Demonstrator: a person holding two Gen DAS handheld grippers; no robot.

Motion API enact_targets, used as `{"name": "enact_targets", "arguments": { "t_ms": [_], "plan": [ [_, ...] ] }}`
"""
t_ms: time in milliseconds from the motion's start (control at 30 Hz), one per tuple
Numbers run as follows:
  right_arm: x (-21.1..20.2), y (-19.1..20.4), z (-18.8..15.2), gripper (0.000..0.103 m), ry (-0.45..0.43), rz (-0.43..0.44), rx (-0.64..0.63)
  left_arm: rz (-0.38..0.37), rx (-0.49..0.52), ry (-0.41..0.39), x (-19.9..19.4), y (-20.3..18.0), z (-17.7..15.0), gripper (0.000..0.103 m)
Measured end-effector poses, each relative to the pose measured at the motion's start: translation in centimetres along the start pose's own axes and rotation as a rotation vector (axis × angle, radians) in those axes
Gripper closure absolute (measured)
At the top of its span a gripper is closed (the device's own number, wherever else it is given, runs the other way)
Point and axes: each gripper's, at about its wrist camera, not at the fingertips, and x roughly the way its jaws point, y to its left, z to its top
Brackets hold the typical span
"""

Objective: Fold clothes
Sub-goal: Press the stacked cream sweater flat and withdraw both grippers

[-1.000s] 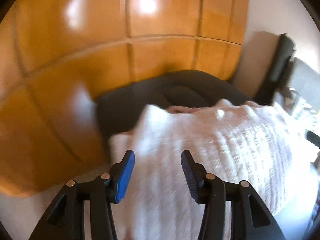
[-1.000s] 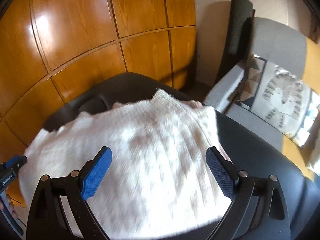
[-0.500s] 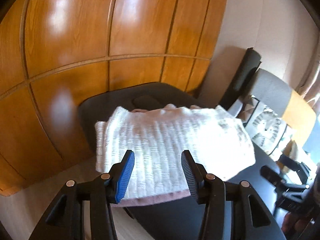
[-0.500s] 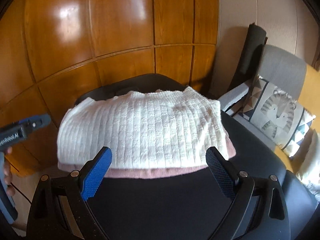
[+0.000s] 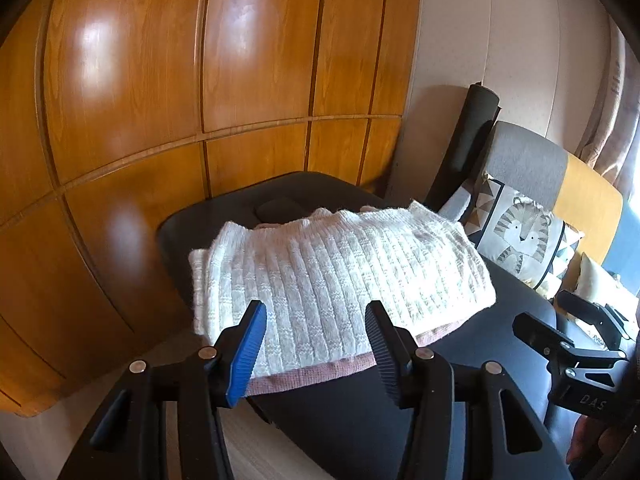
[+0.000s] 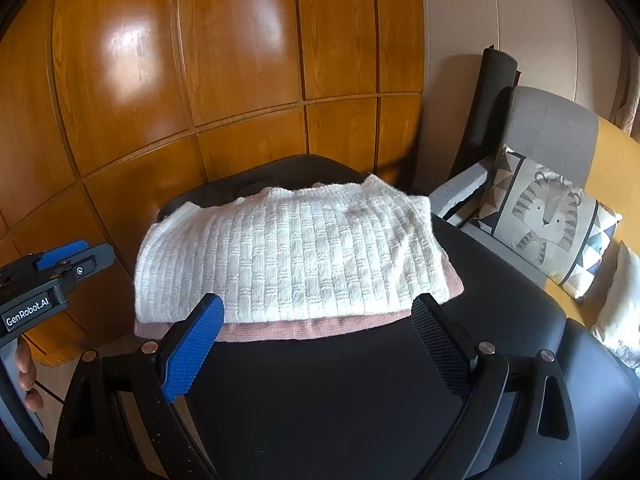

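Left wrist view
Left gripper (image 5: 316,344): at 6 o'clock, jaws spread, just widened a little, nothing pinched.
White knit sweater (image 5: 340,276): folded, centre of frame, lying on a folded pink garment (image 5: 320,374).
Black padded table (image 5: 360,420): under both garments.
Right gripper (image 5: 576,332): at 4 o'clock, clear of the cloth.

Right wrist view
Right gripper (image 6: 320,344): at 6 o'clock, jaws wide apart, empty.
White knit sweater (image 6: 296,252): centre, atop pink garment (image 6: 300,328).
Left gripper (image 6: 76,256): at 9 o'clock.
Tiger cushion (image 6: 548,216): at 3 o'clock on a grey chair (image 6: 552,124).
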Motion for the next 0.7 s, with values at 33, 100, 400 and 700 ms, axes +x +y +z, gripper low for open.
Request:
{"name": "enact_targets", "arguments": {
  "t_ms": [33,100,400,700],
  "plan": [
    [0.1,0.1,0.1,0.006,0.002,0.001,-0.002,0.000,-0.004,0.001,0.0,0.2,0.0,0.050],
    [0.3,0.4,0.2,0.006,0.005,0.001,-0.011,0.003,-0.016,0.005,0.1,0.6,0.1,0.050],
    [1.4,1.5,0.7,0.006,0.017,0.010,-0.039,-0.008,-0.068,-0.002,0.5,2.1,-0.1,0.050],
    [2.2,1.4,0.6,0.006,0.031,0.010,-0.029,0.025,-0.063,-0.019,0.7,2.3,0.0,0.050]
  ]
}}
